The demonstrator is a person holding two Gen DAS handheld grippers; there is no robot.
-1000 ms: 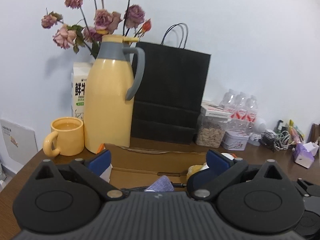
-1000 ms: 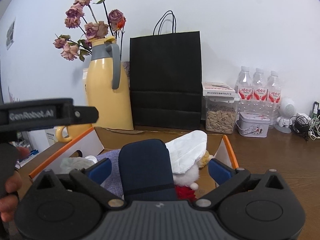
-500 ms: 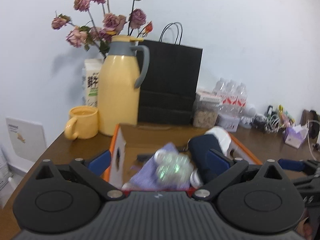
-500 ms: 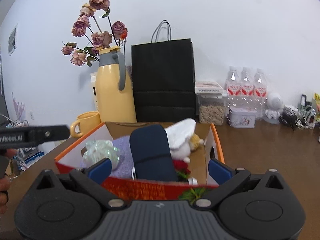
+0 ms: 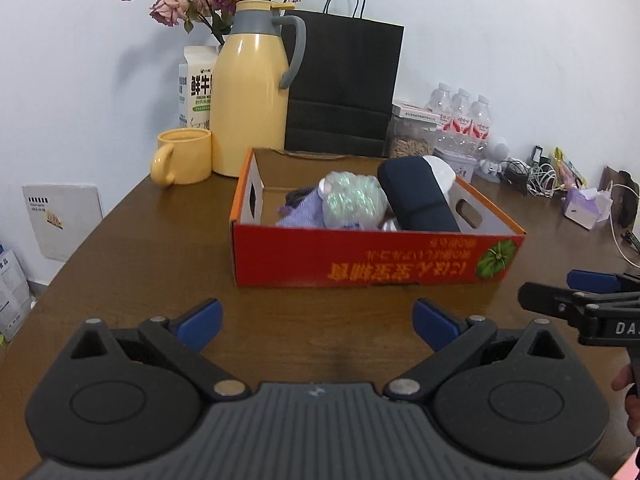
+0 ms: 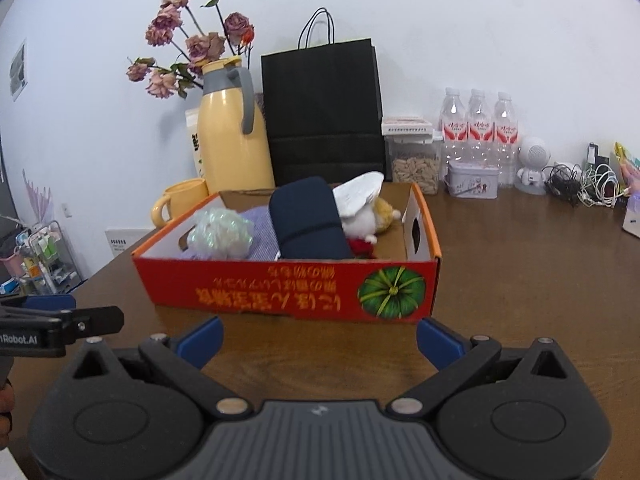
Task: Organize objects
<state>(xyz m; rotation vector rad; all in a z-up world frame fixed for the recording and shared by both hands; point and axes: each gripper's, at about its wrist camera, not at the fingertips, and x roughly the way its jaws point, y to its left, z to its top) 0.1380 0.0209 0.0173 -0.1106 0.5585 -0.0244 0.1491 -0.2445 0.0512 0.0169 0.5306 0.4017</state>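
Note:
A red cardboard box [image 5: 376, 260] with an orange rim stands on the brown table; it also shows in the right wrist view [image 6: 288, 288]. Inside lie a dark navy case [image 5: 416, 196] [image 6: 308, 220], a shiny crumpled bag [image 5: 354, 200] [image 6: 220, 232], a purple cloth [image 5: 300, 212] and a white plush toy [image 6: 360, 208]. My left gripper [image 5: 316, 324] is open and empty, in front of the box. My right gripper [image 6: 318, 342] is open and empty, just before the box's front wall.
Behind the box stand a yellow jug [image 5: 252, 92], a yellow mug [image 5: 182, 156], a milk carton [image 5: 198, 84], a black paper bag [image 5: 344, 88], a seed jar [image 6: 414, 160], water bottles [image 6: 478, 128] and a cable tangle [image 6: 580, 180]. The table edge runs at the left [image 5: 80, 248].
Both grippers have pulled back from over the box toward the table's front; the box now lies fully ahead of them. Both stayed open.

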